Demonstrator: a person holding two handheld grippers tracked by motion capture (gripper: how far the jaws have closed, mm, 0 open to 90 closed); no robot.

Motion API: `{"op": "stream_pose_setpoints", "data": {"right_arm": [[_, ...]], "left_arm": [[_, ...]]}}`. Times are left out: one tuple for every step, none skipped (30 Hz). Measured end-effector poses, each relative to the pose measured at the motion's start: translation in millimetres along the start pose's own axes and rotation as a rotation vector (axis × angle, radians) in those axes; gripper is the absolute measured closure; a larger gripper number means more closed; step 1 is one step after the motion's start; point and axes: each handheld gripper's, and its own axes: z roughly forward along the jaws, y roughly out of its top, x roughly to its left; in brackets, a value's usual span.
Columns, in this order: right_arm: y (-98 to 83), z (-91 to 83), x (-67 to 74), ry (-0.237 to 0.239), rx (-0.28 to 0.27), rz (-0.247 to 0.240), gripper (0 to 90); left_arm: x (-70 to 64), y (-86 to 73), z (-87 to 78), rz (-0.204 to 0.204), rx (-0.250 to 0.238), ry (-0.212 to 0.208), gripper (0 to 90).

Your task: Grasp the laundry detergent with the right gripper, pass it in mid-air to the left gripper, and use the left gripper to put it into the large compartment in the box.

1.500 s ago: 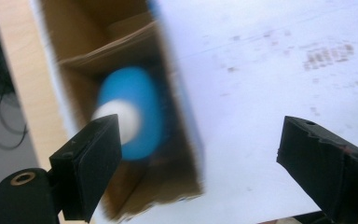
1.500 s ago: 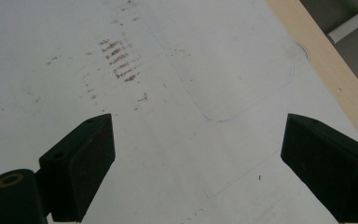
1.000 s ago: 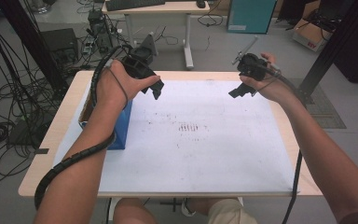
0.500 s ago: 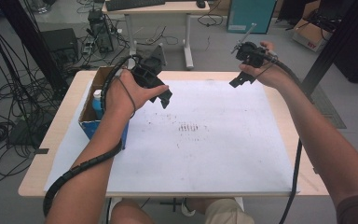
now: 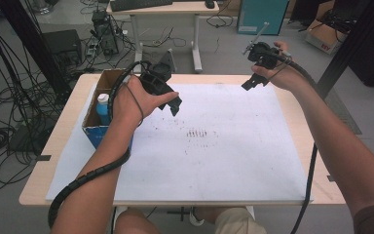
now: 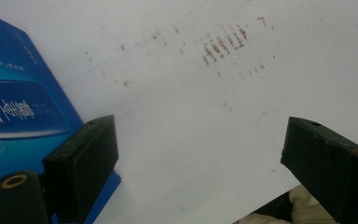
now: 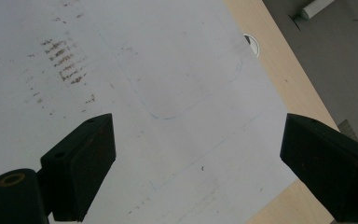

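Both grippers have been lifted toward the table's far edge since the earlier frames, uncovering more of the cardboard box [image 5: 93, 113]. The left gripper [image 5: 169, 100] is held above the white sheet [image 5: 214, 161], just beside the box; the right gripper [image 5: 249, 83] is held well apart from it, near the far right corner. Both pairs of jaws stand wide, nothing between them. A blue bottle [image 5: 102, 108] is seen upright inside the box, left of the left jaws; it is judged light, rigid and smooth, best taken around its body.
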Motion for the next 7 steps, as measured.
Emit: {"op": "stream_pose_setpoints", "data": {"right_arm": [[0.1,-0.3,0.2,0.000,0.001,-0.003,10.4],[0.1,-0.4,0.8,-0.002,0.000,0.000,10.4],[0.0,-0.5,1.0,-0.001,0.001,-0.002,10.4],[-0.3,-0.6,1.1,-0.001,0.001,-0.006,10.4],[-0.7,-0.8,1.6,0.000,0.000,-0.002,10.4],[-1.1,-0.9,1.9,0.000,-0.001,0.000,10.4],[-1.5,-0.8,2.2,-0.001,-0.005,0.000,10.4]], "left_arm": [[0.1,-0.2,0.1,0.000,0.000,-0.001,11.0],[0.2,-0.5,0.2,-0.001,-0.001,-0.001,11.0],[0.2,-0.6,0.2,-0.002,-0.004,0.003,11.0],[0.4,-0.8,0.3,0.000,-0.003,0.003,11.1],[0.4,-1.1,0.5,0.000,-0.004,-0.001,11.1],[0.1,-1.6,0.7,-0.001,-0.005,-0.009,11.0],[-0.1,-1.8,1.0,0.000,-0.007,-0.013,11.0]]}}
